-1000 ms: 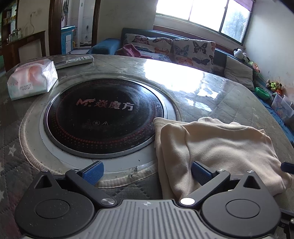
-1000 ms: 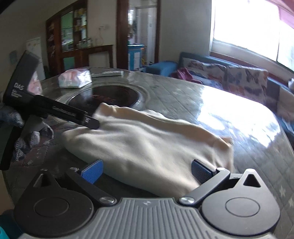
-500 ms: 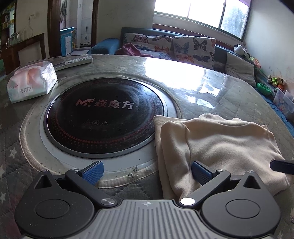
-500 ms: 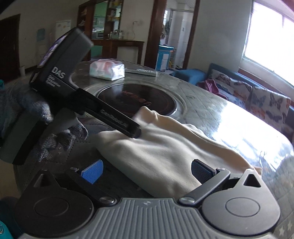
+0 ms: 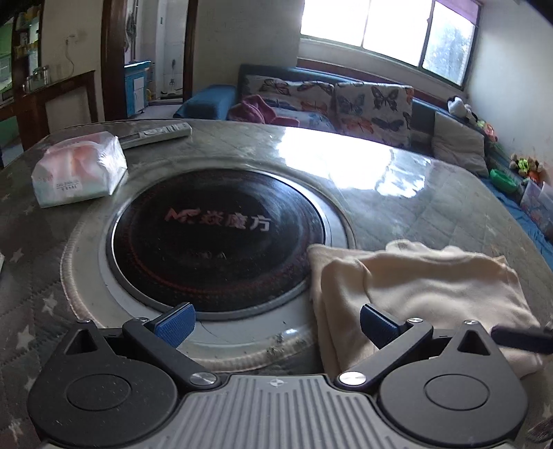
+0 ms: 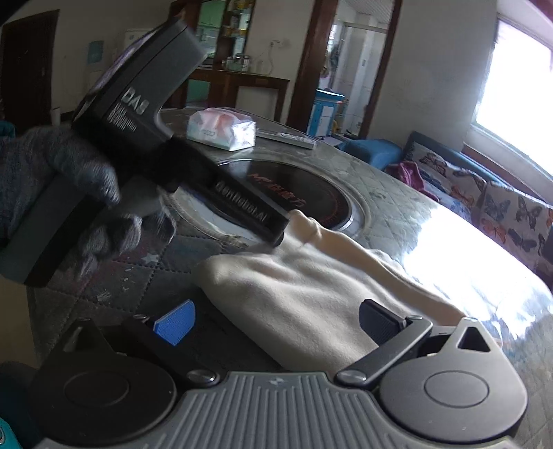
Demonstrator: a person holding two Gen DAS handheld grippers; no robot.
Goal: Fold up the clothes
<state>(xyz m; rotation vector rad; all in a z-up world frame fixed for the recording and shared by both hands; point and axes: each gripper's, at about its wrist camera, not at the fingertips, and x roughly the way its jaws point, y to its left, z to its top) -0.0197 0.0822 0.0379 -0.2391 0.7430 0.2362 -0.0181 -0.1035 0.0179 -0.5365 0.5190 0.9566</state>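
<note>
At the centre of the left wrist view we see a round black glass cooktop (image 5: 214,238) with pale lettering, set into the quilted grey round table (image 5: 397,193). At upper left lie a soft white plastic tissue pack (image 5: 77,171) and, just beyond it, a slim grey remote control (image 5: 157,134). Across the top we note a blue sofa with butterfly-print cushions (image 5: 373,103) beneath a bright window (image 5: 383,27).

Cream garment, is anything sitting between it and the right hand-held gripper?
Nothing visible. The right hand-held gripper stands open right at the near edge of the cream garment, with cloth already between its fingers. The tissue pack and remote lie far beyond.
</note>
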